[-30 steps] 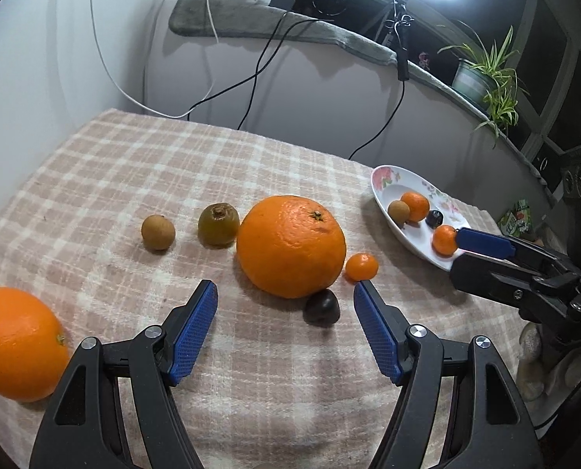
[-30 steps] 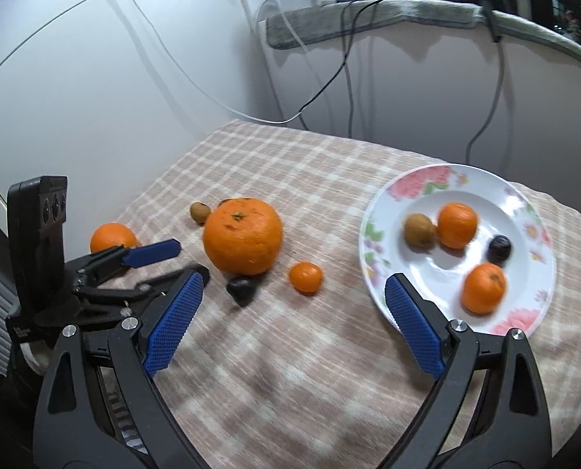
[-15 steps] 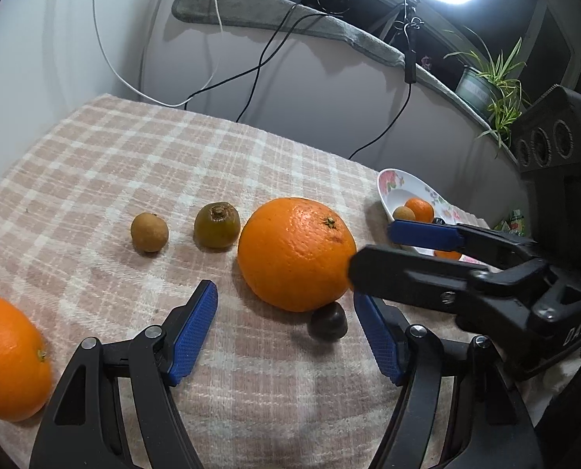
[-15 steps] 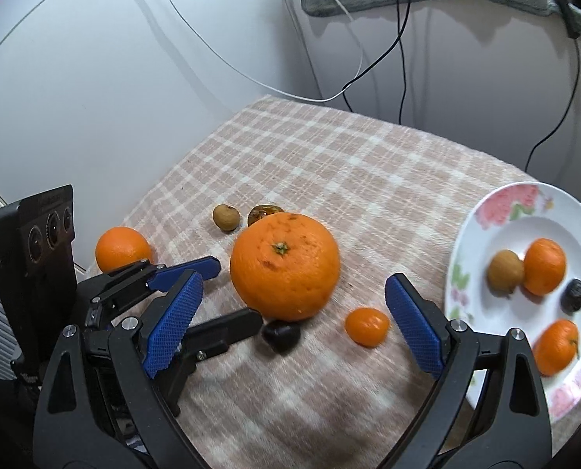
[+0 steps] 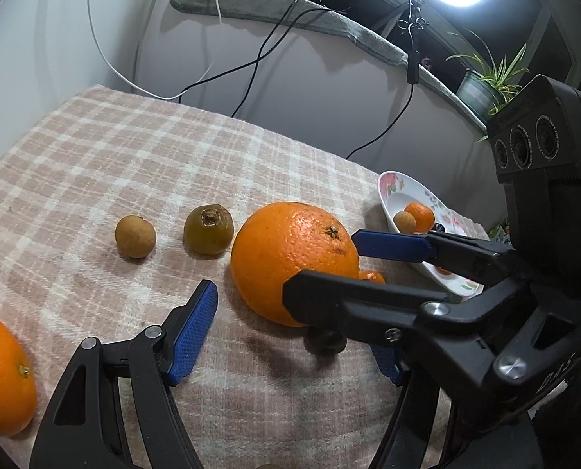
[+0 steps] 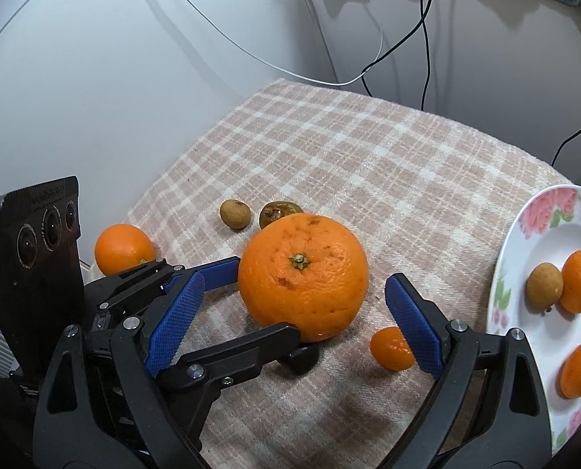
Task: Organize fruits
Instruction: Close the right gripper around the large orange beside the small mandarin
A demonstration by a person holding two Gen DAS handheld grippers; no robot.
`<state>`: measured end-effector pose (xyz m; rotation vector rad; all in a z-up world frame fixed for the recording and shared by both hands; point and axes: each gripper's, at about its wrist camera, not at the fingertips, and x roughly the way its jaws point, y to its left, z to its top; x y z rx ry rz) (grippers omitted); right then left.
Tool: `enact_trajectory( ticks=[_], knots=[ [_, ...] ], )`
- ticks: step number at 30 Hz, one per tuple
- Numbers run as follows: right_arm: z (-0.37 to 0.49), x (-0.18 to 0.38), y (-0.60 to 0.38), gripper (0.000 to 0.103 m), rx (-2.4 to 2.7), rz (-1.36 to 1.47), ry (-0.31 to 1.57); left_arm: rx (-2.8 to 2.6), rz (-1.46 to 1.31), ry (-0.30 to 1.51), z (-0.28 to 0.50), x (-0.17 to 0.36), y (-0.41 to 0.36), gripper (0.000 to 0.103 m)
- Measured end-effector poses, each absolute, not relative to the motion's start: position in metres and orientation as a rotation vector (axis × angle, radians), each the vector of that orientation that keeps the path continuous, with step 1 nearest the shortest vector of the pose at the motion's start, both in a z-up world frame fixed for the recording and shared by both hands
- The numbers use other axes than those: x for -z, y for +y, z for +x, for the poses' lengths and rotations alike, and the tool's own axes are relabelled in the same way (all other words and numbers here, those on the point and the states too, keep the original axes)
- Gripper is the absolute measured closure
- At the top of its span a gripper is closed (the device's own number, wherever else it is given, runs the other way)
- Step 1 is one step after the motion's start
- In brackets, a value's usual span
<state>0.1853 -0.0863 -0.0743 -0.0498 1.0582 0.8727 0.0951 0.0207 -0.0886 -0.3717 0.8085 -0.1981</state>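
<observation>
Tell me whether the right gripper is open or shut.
Open. In its own wrist view the right gripper has its blue pads wide apart, flanking the big orange and pressing on nothing.

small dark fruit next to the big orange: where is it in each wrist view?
Left wrist: dark fruit lower centre, under the big orange, half hidden by the right gripper.
Right wrist: dark fruit just below centre, at the orange's near edge.
Shared landmark: the big orange.

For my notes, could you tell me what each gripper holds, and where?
Nothing: the left gripper and right gripper stand open around the big orange.
</observation>
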Motion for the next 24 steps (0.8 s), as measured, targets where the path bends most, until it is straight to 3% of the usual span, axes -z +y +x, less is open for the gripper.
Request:
enact_trajectory(
  ticks=[7,17,24],
  knots=[
    [0.1875,0.0795,-0.0821,0.007,-0.886,-0.047,1.073,0.208,-0.374,0.82,0.0982,0.0906,0.0194,0.031],
    [0.1903,0.0832,-0.0854,0.027,-0.858,-0.03,1.084,0.217,-0.343,0.811,0.1001,0.0863,0.0152,0.039],
    [0.1885,0.0828,-0.0868,0.027,-0.855,-0.024,1.076,0.21,-0.316,0.802,0.0992,0.0836,0.0118,0.039]
  ],
)
